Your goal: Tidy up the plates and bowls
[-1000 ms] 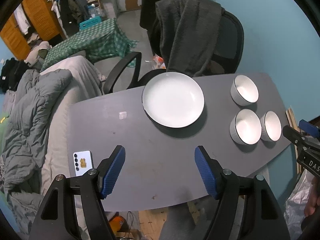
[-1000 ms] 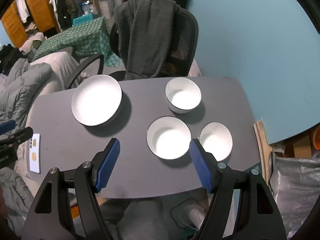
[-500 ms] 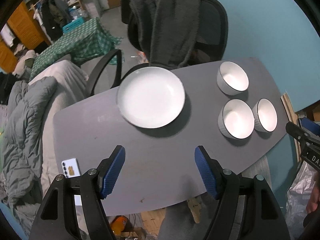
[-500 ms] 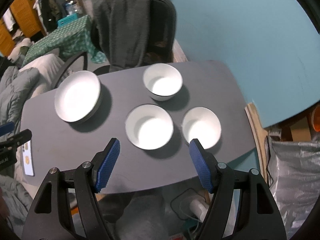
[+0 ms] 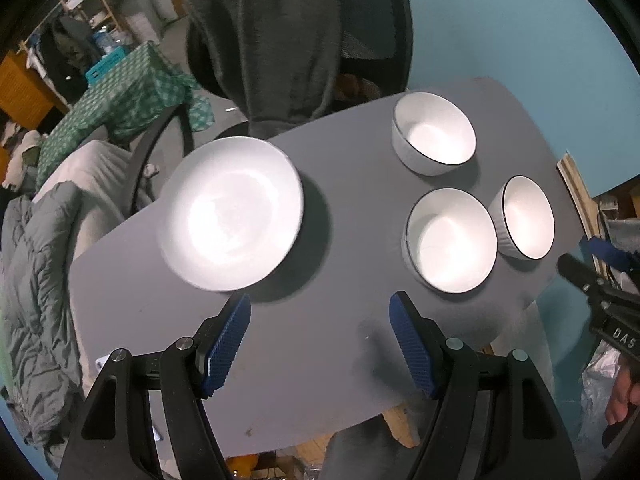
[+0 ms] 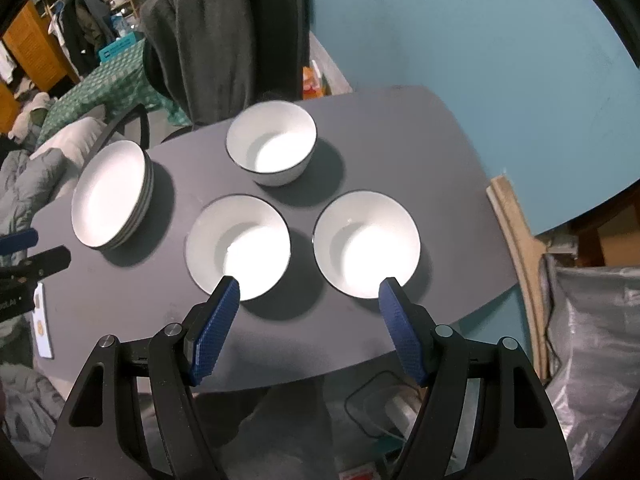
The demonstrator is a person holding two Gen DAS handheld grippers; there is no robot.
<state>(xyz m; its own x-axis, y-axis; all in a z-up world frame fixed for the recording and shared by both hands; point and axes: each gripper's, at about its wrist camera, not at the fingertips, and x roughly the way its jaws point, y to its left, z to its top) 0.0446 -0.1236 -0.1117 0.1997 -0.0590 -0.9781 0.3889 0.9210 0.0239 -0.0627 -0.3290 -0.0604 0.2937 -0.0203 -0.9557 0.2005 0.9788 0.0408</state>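
A stack of white plates [image 5: 232, 212] [image 6: 110, 194] lies on the left of the grey table [image 5: 340, 340] [image 6: 400, 140]. Three white bowls stand to its right: a far bowl [image 5: 434, 134] [image 6: 272, 144], a middle bowl [image 5: 452, 240] [image 6: 238, 240] and a right bowl [image 5: 524, 216] [image 6: 366, 244]. My left gripper [image 5: 320, 312] is open and empty, above the table in front of the plates. My right gripper [image 6: 308, 294] is open and empty, above the near edges of the middle and right bowls.
An office chair [image 5: 304, 36] draped with a dark grey garment stands behind the table. A phone [image 6: 42, 320] lies at the table's left end. A bed with a grey duvet [image 5: 28, 260] is on the left. The blue wall [image 6: 480, 40] is on the right.
Both grippers have moved forward and lower toward the table. The plates and bowls look larger and closer. Nothing on the table has moved, and both grippers stay open.
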